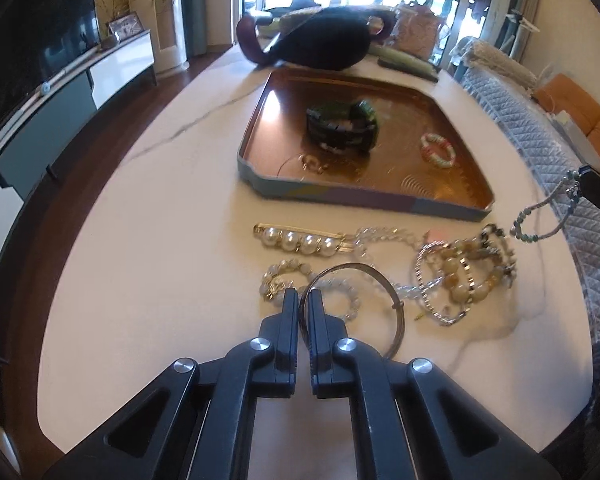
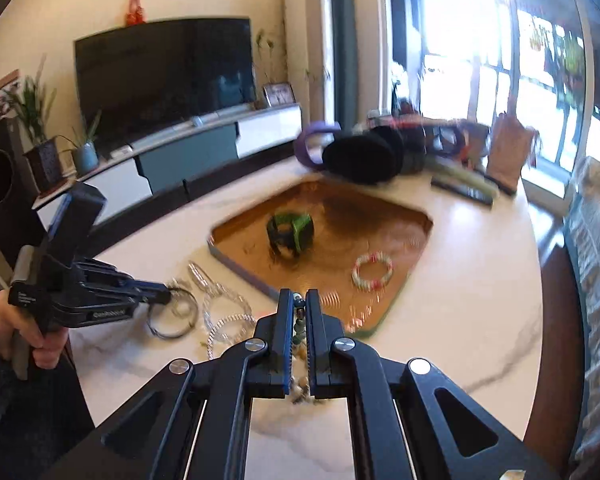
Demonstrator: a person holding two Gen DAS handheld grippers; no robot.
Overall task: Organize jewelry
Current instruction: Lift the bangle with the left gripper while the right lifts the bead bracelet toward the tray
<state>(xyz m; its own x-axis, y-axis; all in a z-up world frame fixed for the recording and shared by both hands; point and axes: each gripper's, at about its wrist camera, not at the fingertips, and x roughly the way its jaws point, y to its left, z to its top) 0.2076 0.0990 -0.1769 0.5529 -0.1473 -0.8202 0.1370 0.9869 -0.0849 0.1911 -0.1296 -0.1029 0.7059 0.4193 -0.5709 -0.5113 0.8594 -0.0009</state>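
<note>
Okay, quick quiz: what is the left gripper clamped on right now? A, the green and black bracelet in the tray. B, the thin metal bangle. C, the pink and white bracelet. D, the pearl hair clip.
B: the left gripper has its fingers shut on the rim of the bangle, which rests on the table.

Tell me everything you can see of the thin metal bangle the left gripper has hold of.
The metal bangle is a thin, plain silver-grey wire hoop with a small joint or clasp on its right side. The left gripper is shut on its left rim. It lies low over the white marble table, overlapping a pale beaded bracelet; whether it is lifted is unclear.
</note>
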